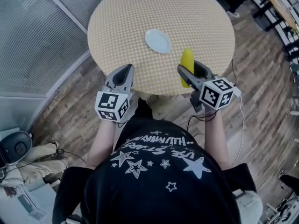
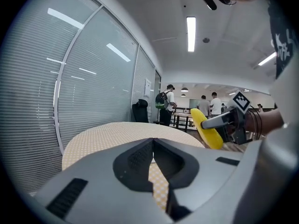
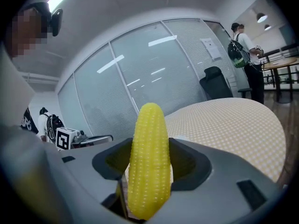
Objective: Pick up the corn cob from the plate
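The yellow corn cob (image 1: 187,62) is in the air over the near edge of the round table (image 1: 140,17), with my right gripper (image 1: 189,69) shut on it. In the right gripper view the corn cob (image 3: 149,171) stands upright between the two jaws, its tip above them. The white plate (image 1: 158,41) lies bare on the table, further in and to the left. My left gripper (image 1: 127,70) hovers at the table's near edge, its jaws (image 2: 153,143) meeting with nothing in them. The left gripper view shows the corn cob (image 2: 205,125) and the right gripper (image 2: 229,120) at the right.
A glass wall with blinds (image 1: 37,31) runs along the left of the table. Wooden floor (image 1: 261,101) surrounds the table, and a cable (image 1: 240,125) hangs at the right. Several people (image 2: 164,99) and desks stand far behind, and a black chair (image 3: 214,80) sits beyond the table.
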Motion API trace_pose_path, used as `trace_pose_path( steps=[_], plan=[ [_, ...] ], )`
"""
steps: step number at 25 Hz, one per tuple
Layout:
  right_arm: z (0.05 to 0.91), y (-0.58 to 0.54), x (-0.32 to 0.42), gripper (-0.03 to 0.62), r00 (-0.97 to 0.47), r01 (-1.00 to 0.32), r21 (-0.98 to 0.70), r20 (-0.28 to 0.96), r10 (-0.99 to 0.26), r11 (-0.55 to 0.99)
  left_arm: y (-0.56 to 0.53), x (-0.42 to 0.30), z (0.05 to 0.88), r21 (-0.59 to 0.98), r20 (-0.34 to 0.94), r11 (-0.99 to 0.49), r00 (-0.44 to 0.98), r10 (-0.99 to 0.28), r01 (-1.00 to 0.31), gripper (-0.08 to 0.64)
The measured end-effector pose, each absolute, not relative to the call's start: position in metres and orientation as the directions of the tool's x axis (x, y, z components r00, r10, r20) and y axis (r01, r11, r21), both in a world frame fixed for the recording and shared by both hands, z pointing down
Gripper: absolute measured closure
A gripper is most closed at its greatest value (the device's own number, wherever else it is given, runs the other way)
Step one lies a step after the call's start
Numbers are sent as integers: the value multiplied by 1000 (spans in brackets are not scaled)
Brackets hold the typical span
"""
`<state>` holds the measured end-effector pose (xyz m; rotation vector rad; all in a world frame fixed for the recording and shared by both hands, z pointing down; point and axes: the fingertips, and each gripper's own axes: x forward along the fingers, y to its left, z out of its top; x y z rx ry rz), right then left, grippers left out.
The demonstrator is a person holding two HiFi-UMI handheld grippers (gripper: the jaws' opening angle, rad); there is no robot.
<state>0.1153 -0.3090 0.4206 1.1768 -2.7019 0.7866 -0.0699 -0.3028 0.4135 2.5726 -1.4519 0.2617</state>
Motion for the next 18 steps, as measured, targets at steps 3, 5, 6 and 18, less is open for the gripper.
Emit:
trace_pose_path(
  steps=[3,5,6,18],
  plan=[
    [422,-286,128,342,-700,-700,-432,260,-665,568,-279,-59,412,67,239,-505,505,-829,-861,552],
    [424,-270,137,342,-700,-700,-434,257,-667,567,-260,-51,412,63,240,-499,498,-833,-864,552],
    [425,-262,141,342,-702,-697,-438,256,-665,568,-249,-47,412,61,240,-494,493,-836,-867,552],
    [432,-202,134,341,-786,-601,-492,224,-576,630,-160,-62,408,57,252,-366,368,-895,-929,552]
  ],
)
